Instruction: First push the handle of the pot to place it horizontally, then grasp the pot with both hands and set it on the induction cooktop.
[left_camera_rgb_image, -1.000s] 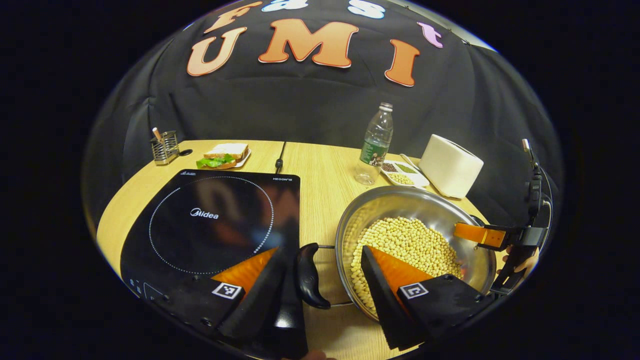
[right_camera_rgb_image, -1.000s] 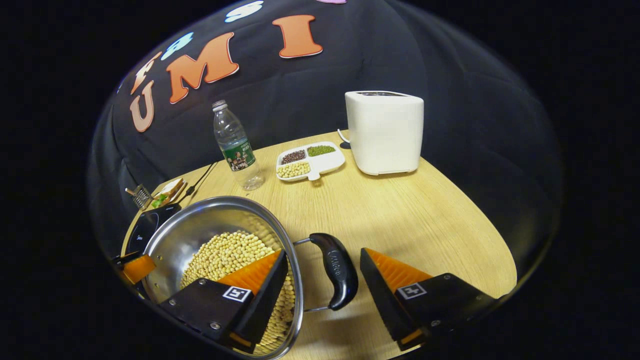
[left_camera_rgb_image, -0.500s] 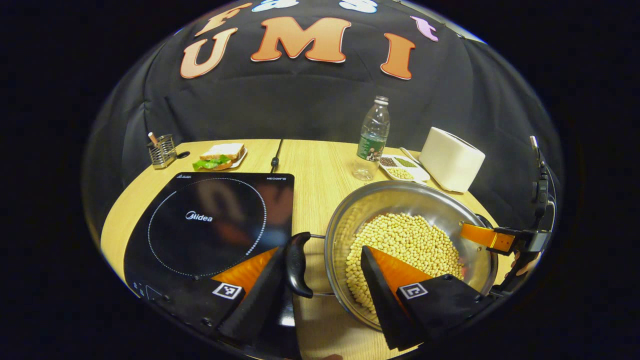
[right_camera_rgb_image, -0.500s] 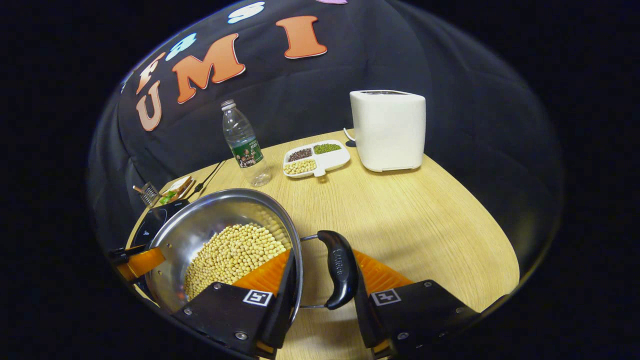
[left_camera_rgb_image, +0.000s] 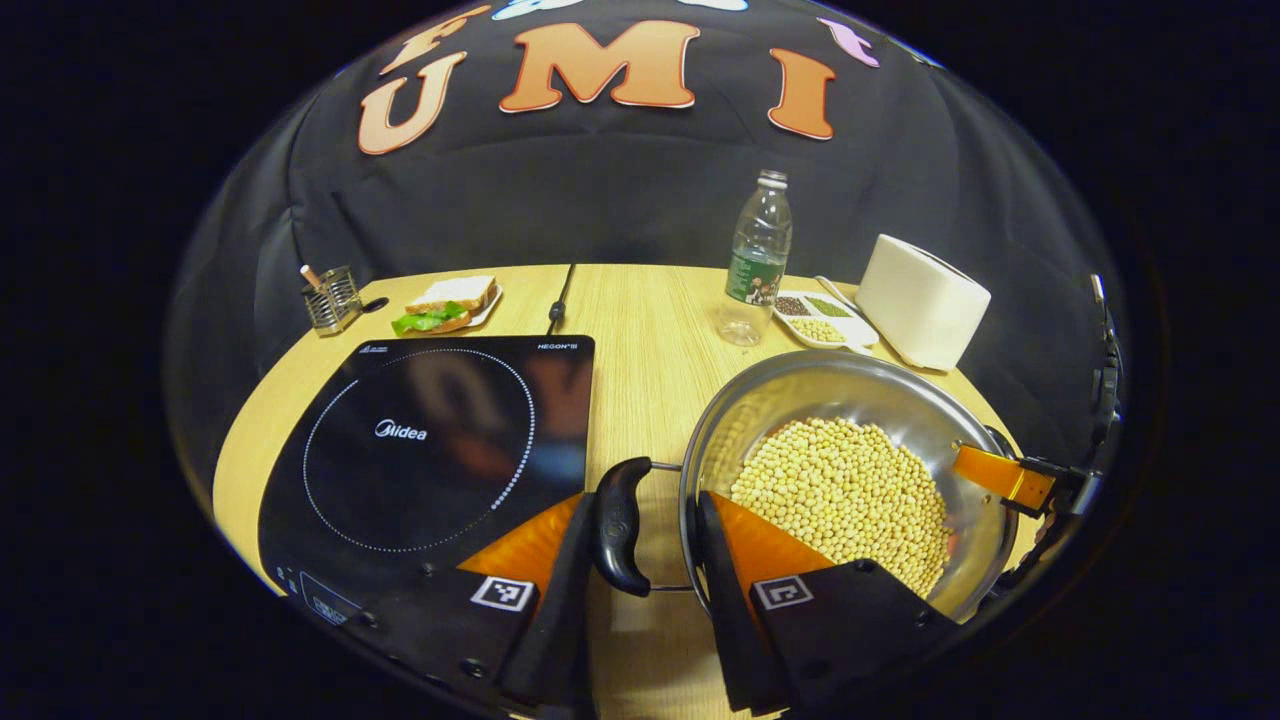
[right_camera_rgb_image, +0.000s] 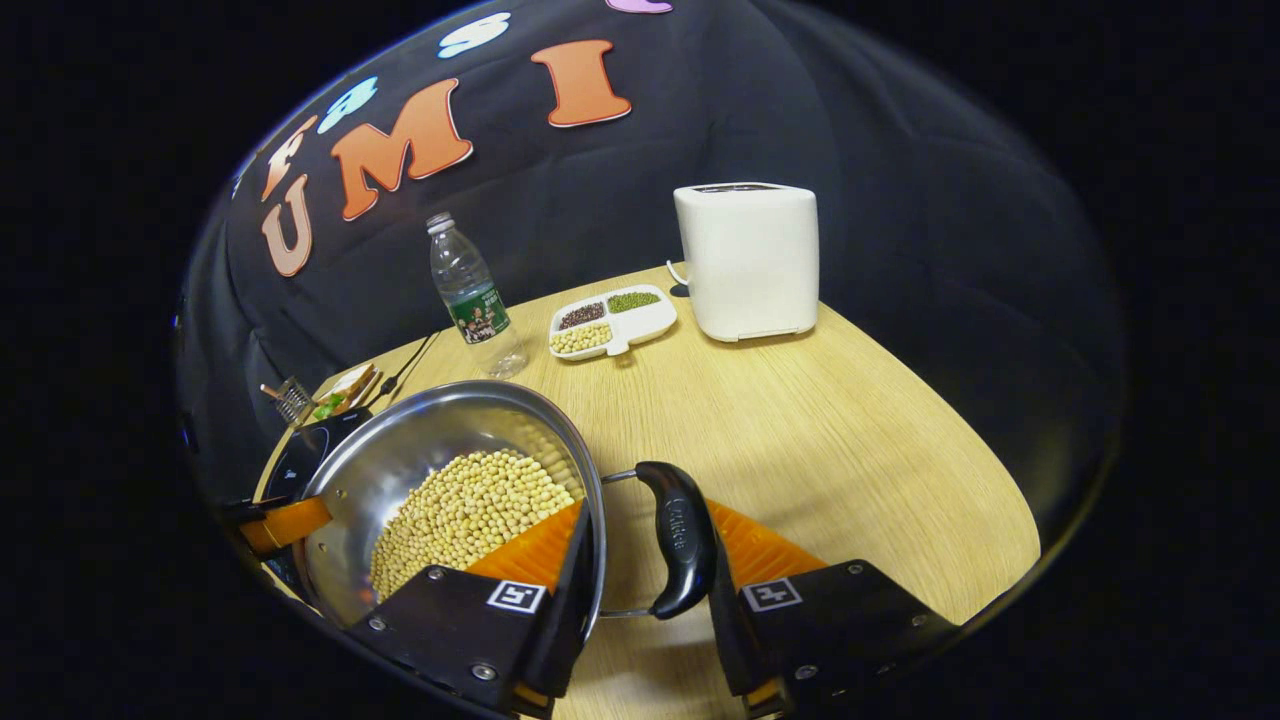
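Beside the induction cooktop (left_camera_rgb_image: 430, 440), my left gripper (left_camera_rgb_image: 640, 560) pinches one black handle (left_camera_rgb_image: 620, 525) of the pot (left_camera_rgb_image: 850, 400); my right gripper (right_camera_rgb_image: 650, 590) clamps the opposite handle (right_camera_rgb_image: 678, 535).

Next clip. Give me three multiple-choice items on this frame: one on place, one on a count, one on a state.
1. Where does the pot stand?
A. on the induction cooktop
B. on the table beside the cooktop
C. on the white appliance

2. How many compartments has the divided dish?
A. two
B. three
C. five

3. In what state is the pot?
A. empty
B. covered by a lid
C. open, holding pale beans

Key:
1 B: the pot rests on the table, with the induction cooktop bare next to it.
2 B: the divided dish shows three fillings: dark, green and pale.
3 C: no lid is on it, and the beans lie in plain sight.
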